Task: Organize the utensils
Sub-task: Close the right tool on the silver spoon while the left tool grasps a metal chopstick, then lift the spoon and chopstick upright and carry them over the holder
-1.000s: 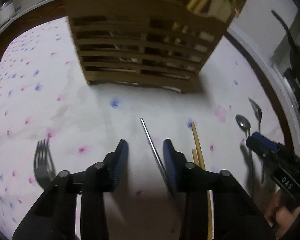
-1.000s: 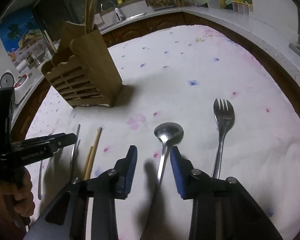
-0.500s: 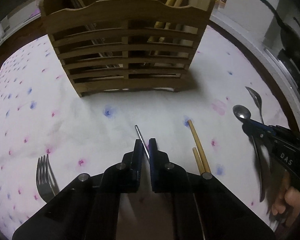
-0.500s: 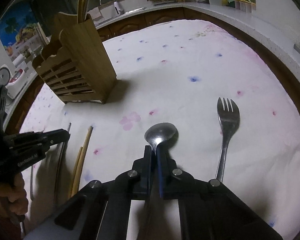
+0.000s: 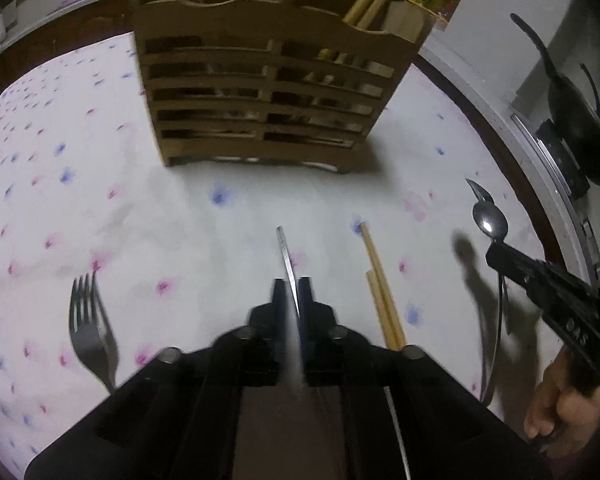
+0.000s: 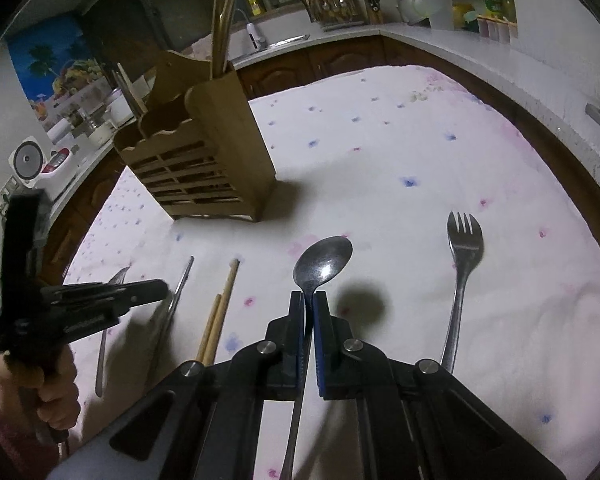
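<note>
Gripping one utensil per hand, the person has both lifts under way; the left gripper point(image 5: 291, 289) has its fingers clenched on a thin metal rod point(image 5: 285, 254), probably a steel chopstick, its jaws having eased slightly wider while still pinching it; the right gripper point(image 6: 307, 305) grasps the spoon point(image 6: 322, 262) at the neck, bowl forward, its shadow on the cloth suggesting it is off the surface point(image 6: 380, 184); holding near the working end likely leaves the handles free to drop into the wooden caddy point(image 5: 260, 96) ahead; wooden chopsticks point(image 5: 380, 292) and two forks point(image 5: 90, 332) point(image 6: 462, 272) lie waiting.
</note>
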{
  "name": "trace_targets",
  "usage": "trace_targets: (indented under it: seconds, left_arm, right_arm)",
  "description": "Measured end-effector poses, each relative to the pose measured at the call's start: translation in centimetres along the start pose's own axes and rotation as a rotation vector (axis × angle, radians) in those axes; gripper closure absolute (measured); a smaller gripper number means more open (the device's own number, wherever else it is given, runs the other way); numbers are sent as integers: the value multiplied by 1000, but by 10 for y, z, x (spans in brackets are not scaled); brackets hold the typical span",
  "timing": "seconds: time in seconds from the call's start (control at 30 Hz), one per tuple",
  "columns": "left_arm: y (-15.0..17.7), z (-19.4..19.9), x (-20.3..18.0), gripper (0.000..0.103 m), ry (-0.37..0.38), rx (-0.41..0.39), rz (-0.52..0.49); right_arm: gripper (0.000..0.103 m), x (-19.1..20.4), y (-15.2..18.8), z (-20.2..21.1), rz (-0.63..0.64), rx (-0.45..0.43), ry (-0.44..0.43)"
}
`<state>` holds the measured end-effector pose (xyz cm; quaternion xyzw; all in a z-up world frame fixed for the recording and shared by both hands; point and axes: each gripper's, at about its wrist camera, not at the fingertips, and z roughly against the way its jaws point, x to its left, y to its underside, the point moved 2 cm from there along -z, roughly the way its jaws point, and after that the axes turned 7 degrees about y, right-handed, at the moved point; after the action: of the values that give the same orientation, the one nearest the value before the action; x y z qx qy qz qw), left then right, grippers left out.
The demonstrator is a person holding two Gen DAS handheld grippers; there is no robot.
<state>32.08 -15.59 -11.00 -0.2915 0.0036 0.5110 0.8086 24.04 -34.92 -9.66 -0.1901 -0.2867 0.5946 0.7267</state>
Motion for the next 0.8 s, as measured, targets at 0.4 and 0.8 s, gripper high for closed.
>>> trace_targets:
  seconds: [0.4,0.8]
  left_arm:
    - [-4,-12,-12,99,-79,-26,-88]
    - [24,93,-7,99,41,-235,-49]
  right_arm:
    - [99,-7,3,17,-15,-26,-8]
    - [99,13,-3,42,19,-81,-39]
